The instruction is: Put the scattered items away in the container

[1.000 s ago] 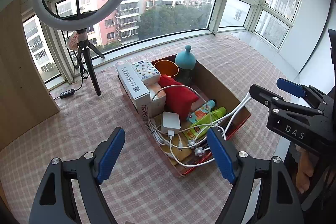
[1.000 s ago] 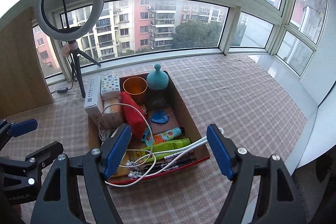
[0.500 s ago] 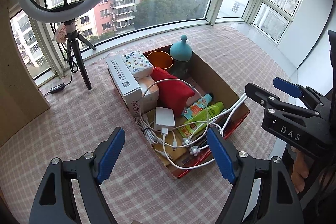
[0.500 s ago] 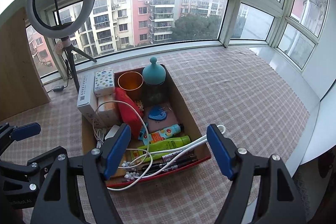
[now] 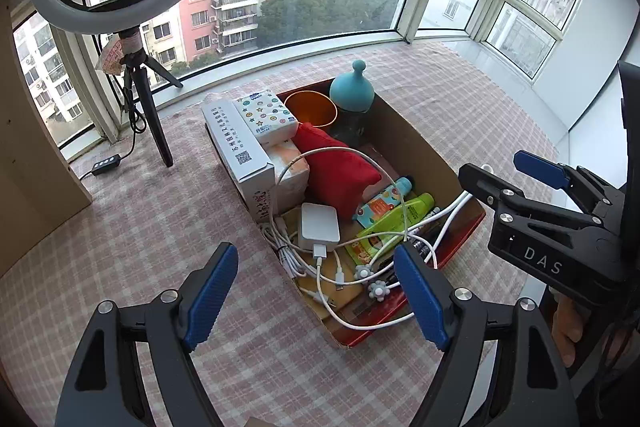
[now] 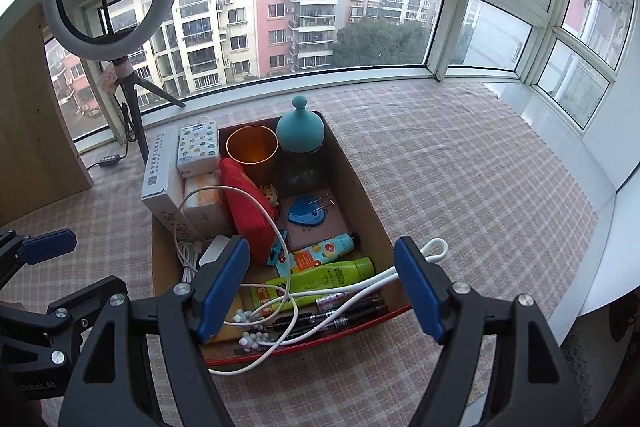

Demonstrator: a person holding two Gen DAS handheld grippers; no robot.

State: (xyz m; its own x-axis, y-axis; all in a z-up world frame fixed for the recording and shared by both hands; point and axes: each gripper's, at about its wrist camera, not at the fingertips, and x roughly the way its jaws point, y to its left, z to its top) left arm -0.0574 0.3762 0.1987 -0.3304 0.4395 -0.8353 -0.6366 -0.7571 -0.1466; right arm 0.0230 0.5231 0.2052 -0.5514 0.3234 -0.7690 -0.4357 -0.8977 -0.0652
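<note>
A cardboard box (image 5: 416,143) (image 6: 360,187) sits on the checked cloth, full of items: white boxes (image 5: 240,143), an orange cup (image 6: 251,147), a teal-lidded bottle (image 6: 299,129), a red pouch (image 5: 336,163), tubes (image 6: 332,275), pens, a white charger (image 5: 319,223). A white cable (image 6: 416,263) loops over the box's near rim and hangs outside. My left gripper (image 5: 316,297) is open and empty above the box's near corner. My right gripper (image 6: 322,285) is open and empty above the box's front edge; it also shows in the left wrist view (image 5: 532,183).
A ring light on a black tripod (image 5: 144,95) (image 6: 128,87) stands at the back left, its cable and switch (image 5: 106,161) on the cloth. A wooden panel (image 6: 28,131) is at the left. Windows curve around the back; the ledge drops off at the right.
Both grippers have drawn a little closer to the box, which sits lower and larger in both views. Both stay open and empty. The items have not moved.
</note>
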